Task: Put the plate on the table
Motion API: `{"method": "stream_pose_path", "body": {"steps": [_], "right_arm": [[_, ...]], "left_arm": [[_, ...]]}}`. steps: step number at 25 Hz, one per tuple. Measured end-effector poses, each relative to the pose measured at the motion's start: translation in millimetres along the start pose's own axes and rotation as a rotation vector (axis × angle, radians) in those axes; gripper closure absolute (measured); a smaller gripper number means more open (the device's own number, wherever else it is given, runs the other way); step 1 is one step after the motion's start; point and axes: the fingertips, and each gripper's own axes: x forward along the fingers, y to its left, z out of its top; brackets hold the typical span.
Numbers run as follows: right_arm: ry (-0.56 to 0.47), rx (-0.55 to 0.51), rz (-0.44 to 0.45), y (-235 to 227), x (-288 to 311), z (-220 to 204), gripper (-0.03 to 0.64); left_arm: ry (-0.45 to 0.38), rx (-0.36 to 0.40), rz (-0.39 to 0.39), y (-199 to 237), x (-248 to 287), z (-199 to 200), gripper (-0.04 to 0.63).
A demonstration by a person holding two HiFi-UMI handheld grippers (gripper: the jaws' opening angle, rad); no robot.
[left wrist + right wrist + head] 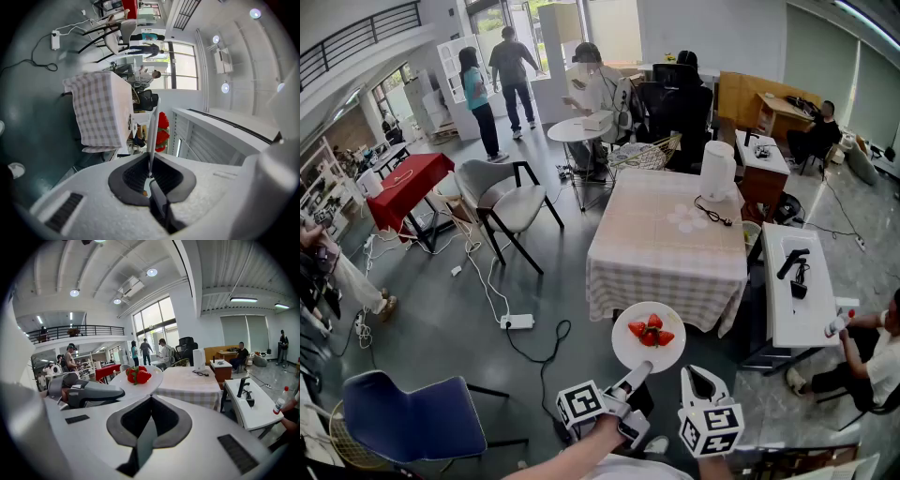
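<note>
Short of the checked-cloth worktop (666,272), left tongs (642,368) pinch the thin rim of the round white plate (623,347); right tongs (692,375) closed, empty.

The plate (624,351) is round and white. It has a little heap of red strawberries (652,331) with green leaves in the middle. It is not on the table yet. It is up in the air, flat and level, just in front of the near edge of the table (656,262). The left gripper (637,370) pinches the near rim of the plate between its closed jaws. In the left gripper view the plate (152,136) shows as a thin white line, seen from its edge. The table is square. A pale cloth with small checks covers it and hangs down its sides.
</note>
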Motion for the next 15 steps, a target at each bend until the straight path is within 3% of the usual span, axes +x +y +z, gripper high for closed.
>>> {"method": "stream_pose_path", "body": {"steps": [15], "right_arm": [[-0.005,0.002,0.083,-31.7,-2.6,-7.8,0.612]], "left_arm": [[-0.06,-0.006,0.022,4.8,15.6,-26.4,0.577]]}}
